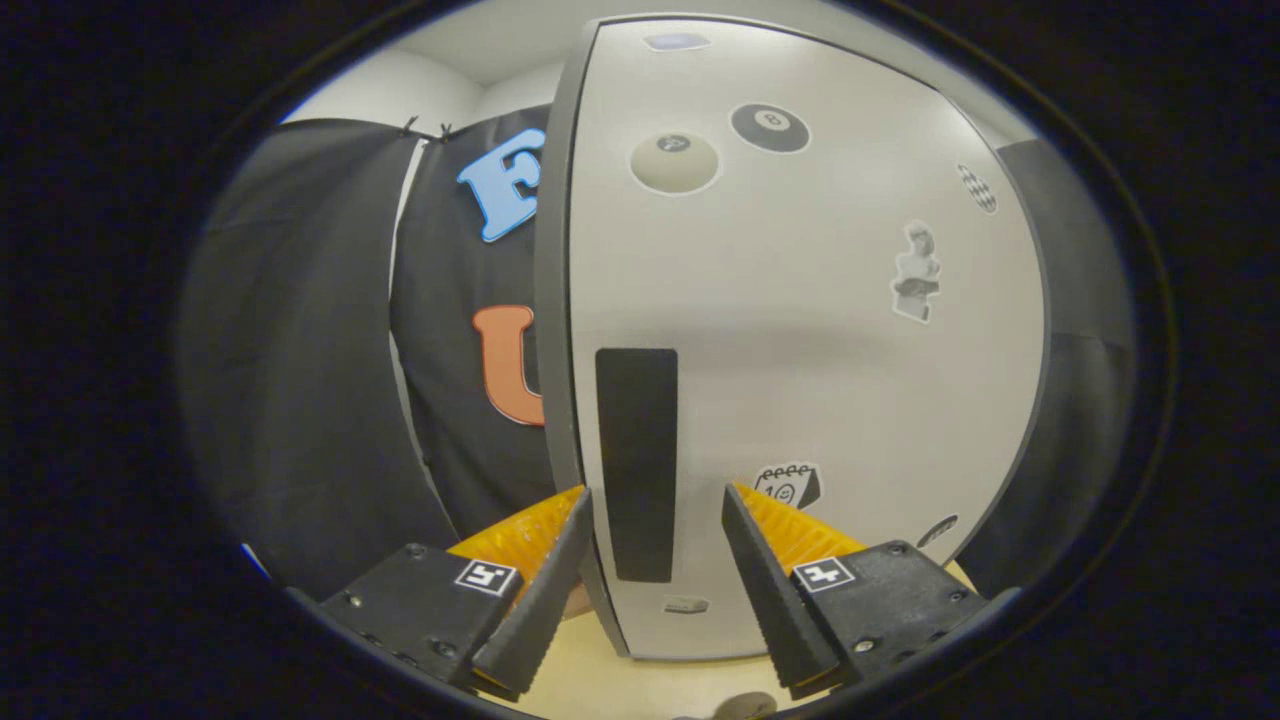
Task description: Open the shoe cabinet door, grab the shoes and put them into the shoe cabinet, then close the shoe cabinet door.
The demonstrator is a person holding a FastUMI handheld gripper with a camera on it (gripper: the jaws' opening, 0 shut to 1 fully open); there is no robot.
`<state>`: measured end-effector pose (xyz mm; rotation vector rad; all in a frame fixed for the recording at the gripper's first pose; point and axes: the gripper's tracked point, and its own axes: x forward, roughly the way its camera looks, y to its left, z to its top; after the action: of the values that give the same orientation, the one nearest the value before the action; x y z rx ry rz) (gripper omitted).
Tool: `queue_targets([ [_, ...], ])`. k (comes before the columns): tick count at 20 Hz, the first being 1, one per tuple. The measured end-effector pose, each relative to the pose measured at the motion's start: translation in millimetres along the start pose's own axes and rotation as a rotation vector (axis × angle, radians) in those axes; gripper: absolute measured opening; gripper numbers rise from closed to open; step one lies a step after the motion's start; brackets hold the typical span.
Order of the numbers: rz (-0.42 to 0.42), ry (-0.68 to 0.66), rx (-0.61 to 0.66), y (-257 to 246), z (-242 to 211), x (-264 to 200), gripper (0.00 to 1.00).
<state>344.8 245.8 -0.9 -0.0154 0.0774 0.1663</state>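
Item: shoe cabinet door, pale grey with a darker rim, upright and seen face-on, taken here as the landmark for all positions. Handle: a tall dark vertical rectangle set in the door's lower half near its hinge-free edge, the edge that borders the booth wall. Gripper: released, its two fingers spread wide apart and pressing on nothing; the handle stands between them, the one finger lying across the door's outer edge on the wall side, the other in front of the door face on the far side of the handle. Whether either finger touches the door cannot be told. Stickers on the door: a pale billiard ball high up above the handle; a dark eight-ball just beside it, further from the edge; a small chequered oval near the opposite upper edge; a figure cut-out below that oval at mid height; a notepad with a smiling face low on the door, just beyond the finger on that side; a small faint sticker under the handle near the door's bottom. Surface below the door: light wooden floor or base, showing between the fingers. Surroundings: black cloth booth wall beside the door's handle edge. Door shut or ajar: cannot be told.
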Motion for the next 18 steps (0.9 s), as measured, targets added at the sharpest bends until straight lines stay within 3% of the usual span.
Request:
queue_targets([
  [4, -0.039, -0.003, -0.012, -0.4, -1.4, 7.3, 0.67],
  [7, -0.043, -0.005, -0.029, 2.8, -2.1, 7.9, 0.4],
  [14, 0.025, 0.013, -0.034, 2.8, -3.5, -1.4, 0.34],
  [18, 0.041, 0.016, -0.039, 5.1, -7.0, -29.9, 0.31],
])
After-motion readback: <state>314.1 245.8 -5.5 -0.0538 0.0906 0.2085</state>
